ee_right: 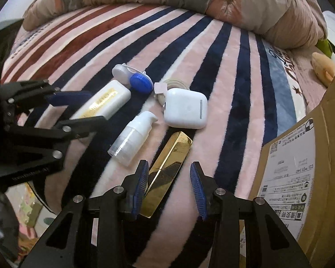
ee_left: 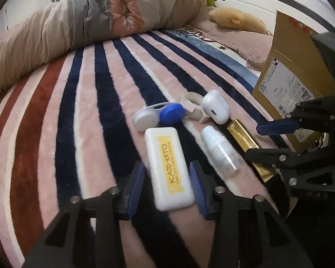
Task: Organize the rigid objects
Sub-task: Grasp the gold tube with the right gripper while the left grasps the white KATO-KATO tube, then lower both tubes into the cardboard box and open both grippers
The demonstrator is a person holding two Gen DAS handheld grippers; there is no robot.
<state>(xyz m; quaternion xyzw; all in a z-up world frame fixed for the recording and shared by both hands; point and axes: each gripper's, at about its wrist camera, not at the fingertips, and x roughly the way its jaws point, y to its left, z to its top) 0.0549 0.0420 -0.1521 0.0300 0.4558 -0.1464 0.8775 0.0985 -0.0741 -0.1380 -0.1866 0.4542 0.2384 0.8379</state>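
Blue ribbed pads on the left gripper (ee_left: 167, 185) stand either side of the white Kato-Kato case (ee_left: 168, 169), which lies on the striped blanket (ee_left: 89, 89); a narrow gap shows at each pad, so the case sits between the jaws without being pressed. The right gripper (ee_right: 169, 186) hangs over the gold bar-shaped case (ee_right: 167, 167), partly open: its left pad (ee_right: 140, 185) lies against the case's edge, while the right pad stands clear over blanket. Beside these lie a clear pump bottle (ee_right: 131, 138), a white earbud case (ee_right: 185, 108), a tape roll (ee_left: 193, 99) and a blue-and-white contact lens case (ee_left: 158, 116). A cardboard box (ee_right: 312, 156) stands just right.
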